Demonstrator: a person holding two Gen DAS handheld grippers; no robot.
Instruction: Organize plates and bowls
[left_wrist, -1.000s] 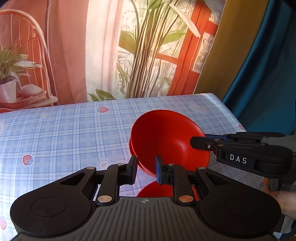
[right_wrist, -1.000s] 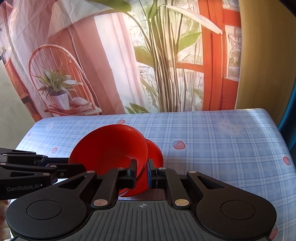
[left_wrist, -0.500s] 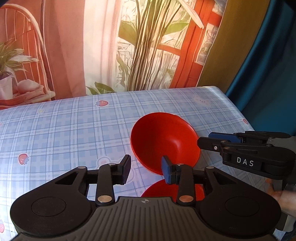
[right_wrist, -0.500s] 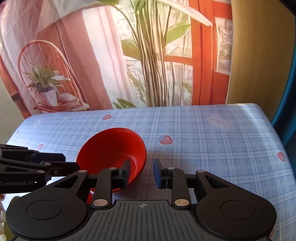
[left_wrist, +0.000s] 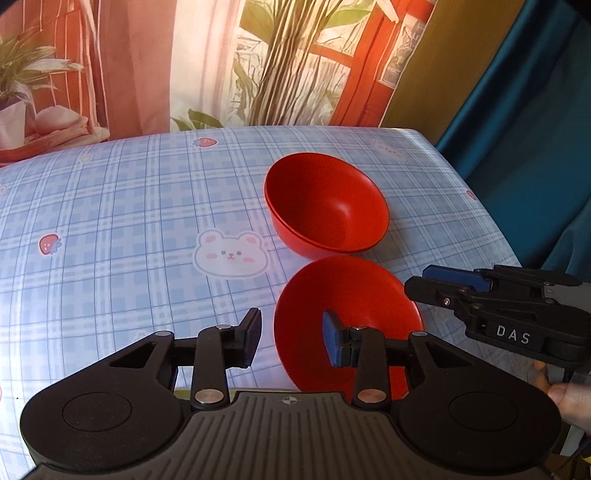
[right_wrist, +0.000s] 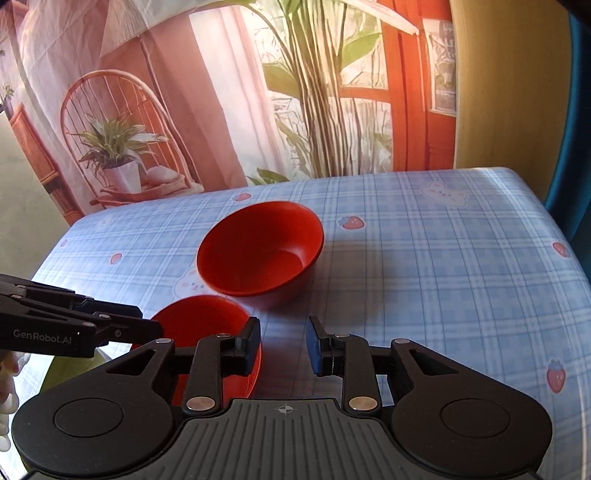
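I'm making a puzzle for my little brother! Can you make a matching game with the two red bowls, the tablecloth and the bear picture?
Things:
1. far bowl
2. near bowl
3. tablecloth
4. bear print

Matches:
A. white
B. closest to the camera
C. blue checks
D. farther back on the table

Pairs: 1-D, 2-B, 3-C, 4-A.

Two plain red bowls (left_wrist: 325, 210) (left_wrist: 347, 317), blue-and-white plaid tablecloth (left_wrist: 129, 206) with strawberry and bear prints
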